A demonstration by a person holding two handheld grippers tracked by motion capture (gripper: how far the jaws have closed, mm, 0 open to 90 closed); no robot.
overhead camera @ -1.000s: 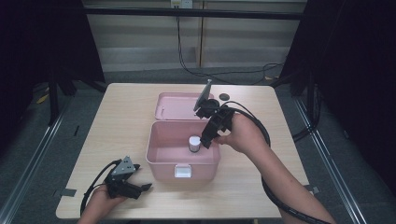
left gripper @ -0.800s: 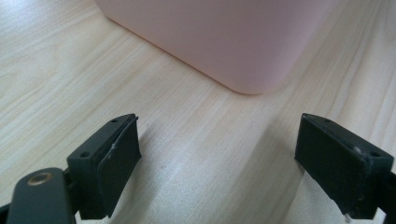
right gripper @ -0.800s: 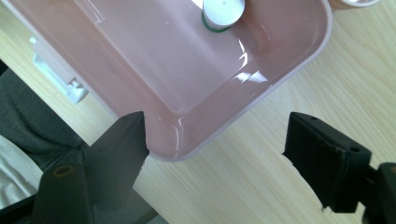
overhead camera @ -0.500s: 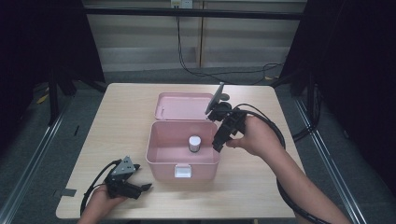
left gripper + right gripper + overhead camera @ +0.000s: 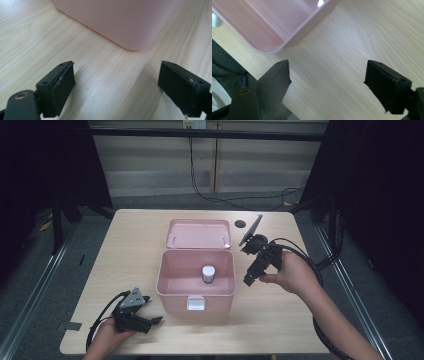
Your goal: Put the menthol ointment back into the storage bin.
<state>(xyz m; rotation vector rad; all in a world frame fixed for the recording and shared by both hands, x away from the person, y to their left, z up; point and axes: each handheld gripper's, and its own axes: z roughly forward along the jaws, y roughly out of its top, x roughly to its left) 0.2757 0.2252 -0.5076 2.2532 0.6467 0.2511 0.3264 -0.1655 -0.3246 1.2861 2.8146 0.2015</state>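
Observation:
An open pink box (image 5: 196,292) sits mid-table with its lid (image 5: 199,234) laid back behind it. A small white-capped jar (image 5: 208,273) stands upright inside it. My right gripper (image 5: 249,280) hovers just off the box's right wall, open and empty; in the right gripper view a corner of the box (image 5: 272,27) lies ahead of it (image 5: 327,82). My left gripper (image 5: 153,321) rests on the table at the front left, open and empty, facing the box's front left corner (image 5: 120,22) between wide jaws (image 5: 117,87).
A dark round hole (image 5: 240,224) marks the tabletop (image 5: 125,250) behind the lid at the right. Cables trail from both grippers. Bare wood lies left of the box and along the front edge. Dark floor and metal rails surround the table.
My right gripper has left the inside of the box, where it was at the jar, and drawn back to the right of the box wall. The left gripper has stayed put.

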